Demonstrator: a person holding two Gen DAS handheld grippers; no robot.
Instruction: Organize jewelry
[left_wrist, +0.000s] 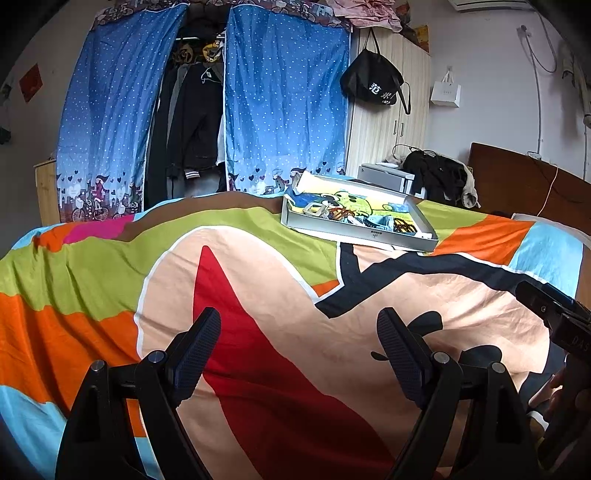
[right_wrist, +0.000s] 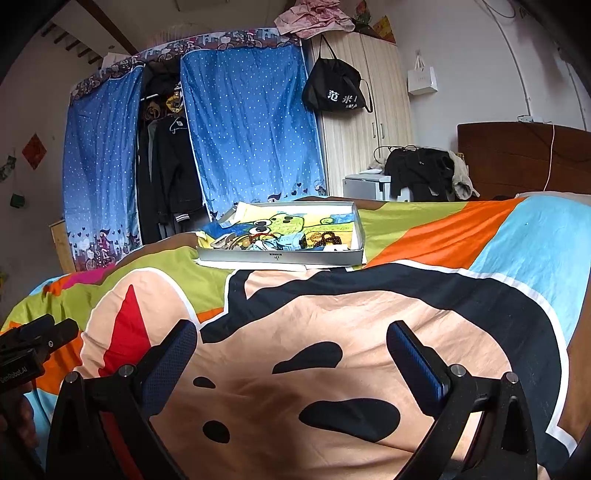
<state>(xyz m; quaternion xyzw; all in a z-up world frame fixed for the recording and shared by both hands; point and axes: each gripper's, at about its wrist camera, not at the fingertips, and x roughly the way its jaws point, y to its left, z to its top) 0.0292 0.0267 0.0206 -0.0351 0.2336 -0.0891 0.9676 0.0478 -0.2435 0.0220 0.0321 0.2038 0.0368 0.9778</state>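
While both wait low over the bedspread, the left tool and right tool hang spread and empty, aimed ahead at the shallow box farther up, where the jewelry lies jumbled.

Soft, even daylight fills both views, casting only faint shadows in the folds of the bedspread. Fisheye distortion bends the walls, the corners fall to black, and distant detail looks slightly soft.
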